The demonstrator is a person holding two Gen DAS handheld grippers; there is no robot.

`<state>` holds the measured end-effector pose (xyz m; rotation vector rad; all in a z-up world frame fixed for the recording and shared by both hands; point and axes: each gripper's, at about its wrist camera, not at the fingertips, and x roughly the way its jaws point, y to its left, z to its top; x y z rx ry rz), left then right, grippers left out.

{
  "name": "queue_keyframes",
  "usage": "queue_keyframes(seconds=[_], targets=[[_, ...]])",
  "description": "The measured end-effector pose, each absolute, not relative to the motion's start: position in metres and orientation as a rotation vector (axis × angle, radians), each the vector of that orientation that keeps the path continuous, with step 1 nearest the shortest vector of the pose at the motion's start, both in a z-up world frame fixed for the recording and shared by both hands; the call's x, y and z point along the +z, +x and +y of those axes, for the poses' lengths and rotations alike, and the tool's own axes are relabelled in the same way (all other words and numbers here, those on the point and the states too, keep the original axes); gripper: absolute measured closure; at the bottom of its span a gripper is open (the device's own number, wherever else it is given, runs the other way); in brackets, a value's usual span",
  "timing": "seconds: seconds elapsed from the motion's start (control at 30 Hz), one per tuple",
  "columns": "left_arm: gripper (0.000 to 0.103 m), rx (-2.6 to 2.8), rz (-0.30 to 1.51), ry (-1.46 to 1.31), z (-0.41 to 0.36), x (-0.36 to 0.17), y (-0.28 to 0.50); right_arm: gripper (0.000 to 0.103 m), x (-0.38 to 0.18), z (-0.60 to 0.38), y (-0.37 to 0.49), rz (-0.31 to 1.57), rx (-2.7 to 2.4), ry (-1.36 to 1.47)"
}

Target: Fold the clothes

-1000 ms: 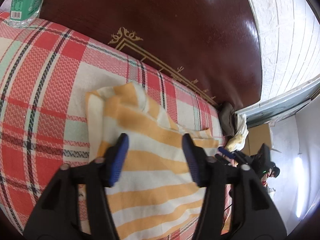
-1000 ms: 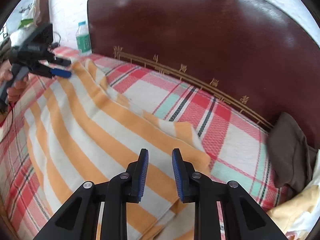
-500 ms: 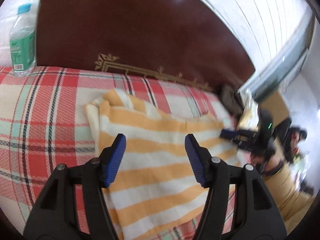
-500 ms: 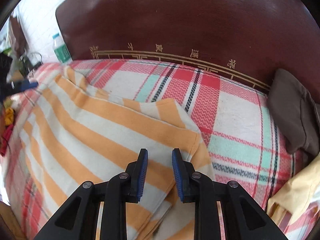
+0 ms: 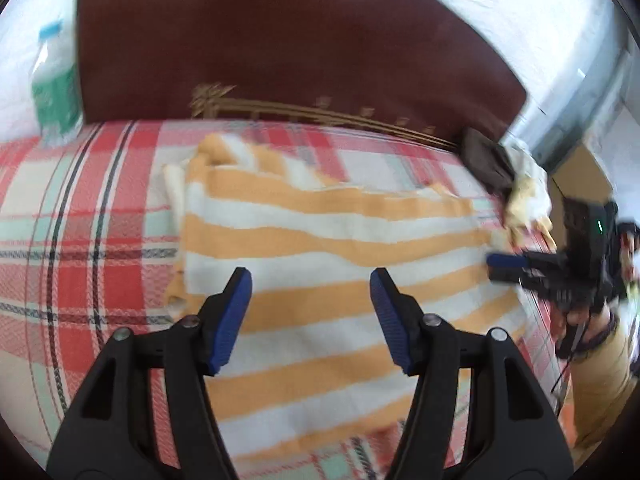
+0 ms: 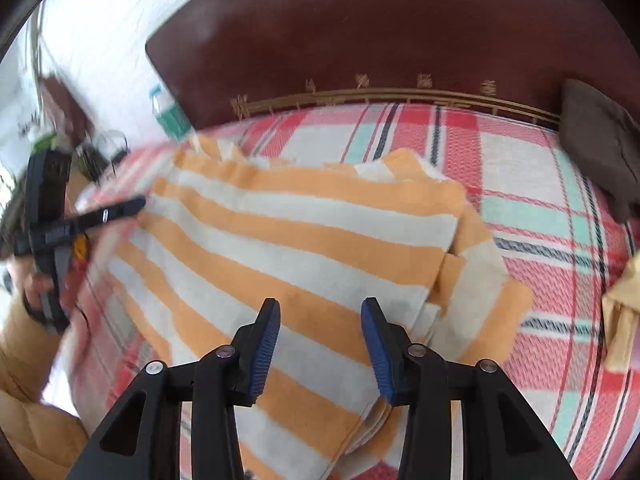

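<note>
As the right gripper (image 6: 320,332) has just released | striped garment (image 6: 304,248) lies folded | left gripper (image 5: 311,306) also agape, empty | next fold due

Likely bedroom (headboard (image 6: 400,28), bedspread (image 6: 540,208))

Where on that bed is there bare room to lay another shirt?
Bare plaid sheet shows between the striped garment and the brown cloth, and on the other side between the garment and the bottle. The middle is covered, and the corner by the yellow clothes is crowded.
</note>
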<state>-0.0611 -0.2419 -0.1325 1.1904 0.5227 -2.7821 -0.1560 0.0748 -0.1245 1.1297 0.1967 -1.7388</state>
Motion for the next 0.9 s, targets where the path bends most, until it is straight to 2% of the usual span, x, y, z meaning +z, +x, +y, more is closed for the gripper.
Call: queue_keyframes(seconds=[0.03, 0.07, 0.1, 0.13, 0.23, 0.3, 0.5, 0.73, 0.9], targets=[[0.037, -2.837, 0.435, 1.186, -0.222, -0.125, -0.056, 0.058, -0.12, 0.085, -0.158, 0.128, -1.734, 1.126], [0.027, -2.888, 0.363, 1.186, -0.205, -0.12, -0.052, 0.058, -0.117, 0.094, -0.16, 0.07, -1.726, 1.123], [0.023, -2.934, 0.288, 1.179, -0.185, -0.117, -0.049, 0.056, -0.114, 0.102, -0.162, 0.017, -1.723, 1.121], [0.02, -2.98, 0.213, 1.177, -0.163, -0.117, -0.049, 0.048, -0.112, 0.111, -0.162, -0.031, -1.727, 1.122], [0.019, -3.077, 0.037, 1.26, -0.104, -0.125, -0.059, 0.034, -0.107, 0.134, -0.162, -0.12, -1.776, 1.117], [0.019, -3.121, -0.073, 1.327, -0.068, -0.134, -0.068, 0.033, -0.105, 0.148, -0.162, -0.189, -1.795, 1.108], [0.019, -3.079, -0.568, 1.357, 0.013, -0.169, -0.094, 0.032, -0.115, 0.188, -0.163, -0.375, -1.805, 1.115], [0.019, -2.973, -0.833, 1.362, 0.036, -0.194, -0.113, 0.031, -0.131, 0.21, -0.167, -0.488, -1.792, 1.127], [0.019, -2.981, -0.874, 1.364, 0.035, -0.199, -0.123, 0.026, -0.138, 0.21, -0.168, -0.526, -1.771, 1.119]])
